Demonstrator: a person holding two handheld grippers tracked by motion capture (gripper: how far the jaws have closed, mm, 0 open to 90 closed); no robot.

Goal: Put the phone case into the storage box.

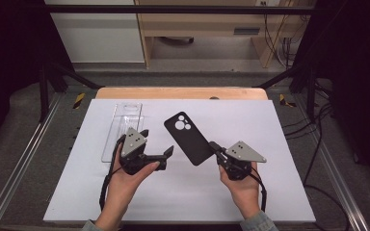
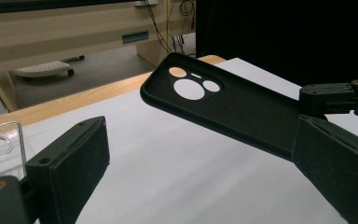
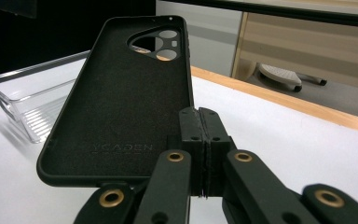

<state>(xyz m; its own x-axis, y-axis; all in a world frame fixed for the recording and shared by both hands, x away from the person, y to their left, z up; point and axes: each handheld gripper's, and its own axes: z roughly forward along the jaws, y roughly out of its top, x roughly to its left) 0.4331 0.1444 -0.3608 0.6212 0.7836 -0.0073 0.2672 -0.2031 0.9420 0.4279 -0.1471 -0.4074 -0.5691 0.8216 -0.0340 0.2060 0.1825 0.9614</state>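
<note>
A black phone case [image 1: 188, 137] with round camera holes hangs tilted above the white mat, inner side up in the right gripper view [image 3: 126, 102]. My right gripper [image 1: 213, 146] is shut on its near long edge, the jaws pressed together over the rim [image 3: 200, 126]. My left gripper [image 1: 156, 143] stands open to the left of the case. In the left gripper view its jaws [image 2: 200, 130] are wide apart, with the black case [image 2: 223, 102] reaching in from the right behind the right jaw; nothing is gripped. The right gripper [image 2: 345, 95] shows at that view's right edge.
A clear plastic tray [image 1: 123, 127] lies on the white mat [image 1: 250, 197] just behind the left gripper, also seen as a clear tray [image 3: 32, 102] left of the case. The wooden table edge [image 1: 183, 92] runs along the back. Metal frame rails flank both sides.
</note>
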